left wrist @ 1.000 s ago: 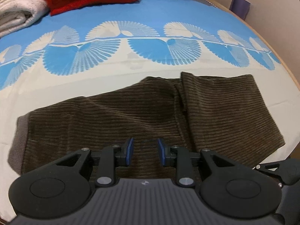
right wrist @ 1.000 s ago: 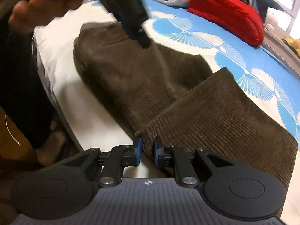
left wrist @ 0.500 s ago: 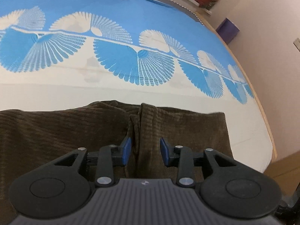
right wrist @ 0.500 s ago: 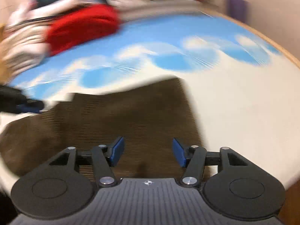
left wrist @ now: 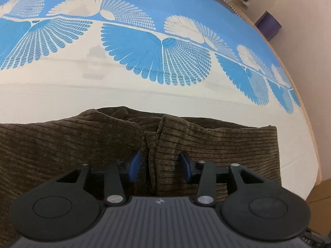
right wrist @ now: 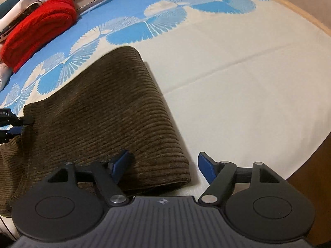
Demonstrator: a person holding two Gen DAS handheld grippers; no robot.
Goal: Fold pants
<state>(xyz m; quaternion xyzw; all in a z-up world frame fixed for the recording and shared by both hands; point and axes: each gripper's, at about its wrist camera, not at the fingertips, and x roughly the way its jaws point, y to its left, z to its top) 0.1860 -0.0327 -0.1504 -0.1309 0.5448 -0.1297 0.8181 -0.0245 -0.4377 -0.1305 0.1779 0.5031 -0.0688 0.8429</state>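
Left wrist view: the left gripper (left wrist: pixel 159 166) hangs low over the brown corduroy pants (left wrist: pixel 217 144), which lie along the near edge of the blue-and-white bedsheet (left wrist: pixel 144 86). Its jaws have just been opening and stand apart, straddling the raised ridge where two layers of cloth meet; the pads do not seem to press on it. A purple box (left wrist: pixel 268 25) sits far right by the wall.

Right wrist view: the right gripper (right wrist: pixel 163 166) has its jaws spread wide after just opening, poised over the near right corner of the pants (right wrist: pixel 107 111). The left pad is over the cloth, the right pad over bare sheet, and nothing is pinched. A red folded blanket (right wrist: pixel 39 29) lies far left.

To do the fold cleanly, I judge each gripper should sink until its pads bracket every layer at the edge, close firmly, then lift both ends together so the cloth stays flat.
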